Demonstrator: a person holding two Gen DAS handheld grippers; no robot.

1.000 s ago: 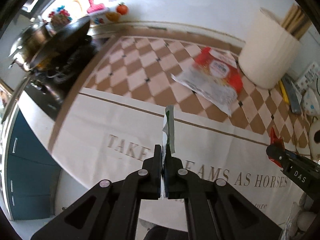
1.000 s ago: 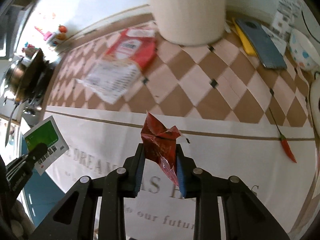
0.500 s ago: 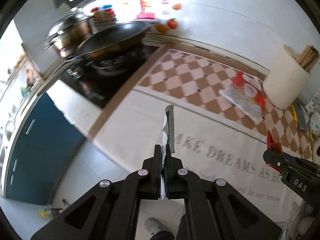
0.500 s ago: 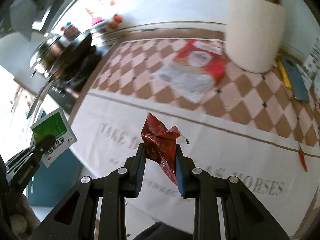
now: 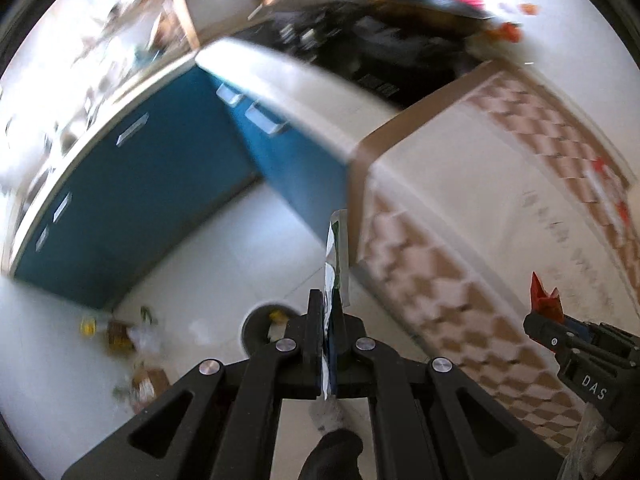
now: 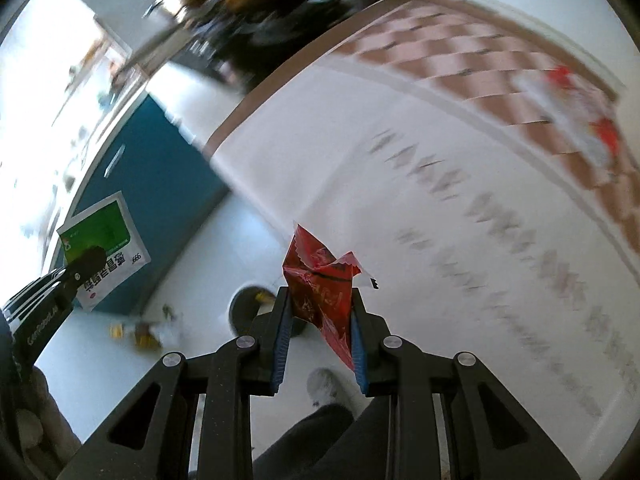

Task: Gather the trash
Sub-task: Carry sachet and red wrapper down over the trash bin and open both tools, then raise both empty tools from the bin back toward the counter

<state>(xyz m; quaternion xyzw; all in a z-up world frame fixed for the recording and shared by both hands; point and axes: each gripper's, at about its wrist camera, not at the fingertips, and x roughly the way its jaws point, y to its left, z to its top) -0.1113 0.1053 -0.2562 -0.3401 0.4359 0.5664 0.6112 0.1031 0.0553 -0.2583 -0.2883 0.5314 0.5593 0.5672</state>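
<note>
Swinging off counter (image 6: 400,152): both views now over floor. Left gripper (image 5: 329,344) clamped on green sachet (image 5: 338,256); right gripper (image 6: 319,332) clamped on red wrapper (image 6: 320,284). Dark bin (image 6: 244,310) below, near; judged drop-off next.

Home kitchen; stove (image 5: 384,40), blue cabinets (image 5: 132,200), countertop (image 5: 480,184).

A flat green-and-white foil sachet (image 6: 105,247), printed with dark characters, hangs upright in the air off the counter's edge. A crumpled red plastic wrapper (image 6: 322,294), creased and torn, is likewise held aloft above the floor.
</note>
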